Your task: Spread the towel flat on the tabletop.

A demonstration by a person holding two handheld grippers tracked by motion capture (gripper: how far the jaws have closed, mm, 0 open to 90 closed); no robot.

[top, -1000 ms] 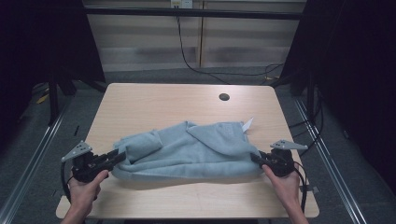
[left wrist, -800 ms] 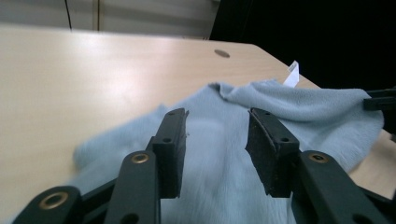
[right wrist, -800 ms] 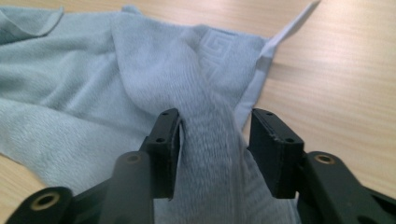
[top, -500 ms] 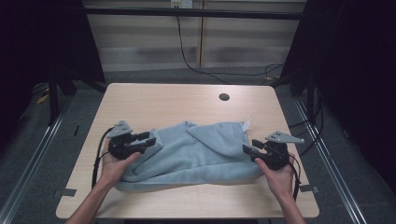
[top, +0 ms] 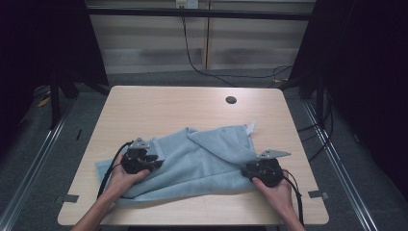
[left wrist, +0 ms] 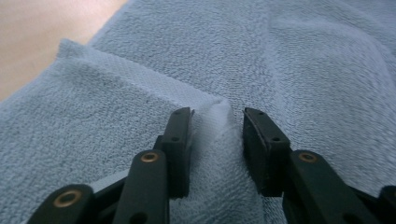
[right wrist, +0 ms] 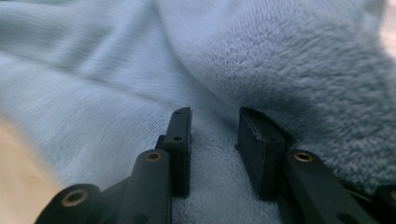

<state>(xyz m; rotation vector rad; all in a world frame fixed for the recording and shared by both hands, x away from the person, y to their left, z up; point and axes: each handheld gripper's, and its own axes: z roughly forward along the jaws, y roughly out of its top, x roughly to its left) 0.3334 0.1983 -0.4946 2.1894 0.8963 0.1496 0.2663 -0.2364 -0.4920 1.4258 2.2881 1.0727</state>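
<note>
Both tools now sit farther in over the cloth than a second ago, when they pulled at the two far ends of a stretched light blue towel [top: 202,159]; since then the left hand has carried its end inward, and the left side of the towel is folded over itself.

From the high view, the towel lies crumpled across the near half of the wooden table [top: 159,108], with a folded flap peaking near its middle and a small white label [top: 250,127] sticking out at its far right corner. A dark round hole [top: 231,100] sits in the table near the far edge, well apart from the towel.

The left tool [top: 155,162] rests on the left part of the towel, the person's left hand [top: 122,175] wrapped around it and its cable trailing toward the near edge. In the left gripper view, its jaws stand a little apart with a raised ridge of the towel's folded corner [left wrist: 219,114] between them; the cloth touches the left jaw, but I cannot tell whether it is pinched.

The right tool [top: 246,169] lies at the towel's right edge, held by the right hand [top: 276,190]. In the right gripper view, its jaws are spread, resting on the flat towel [right wrist: 212,154] beside a thicker fold.
</note>
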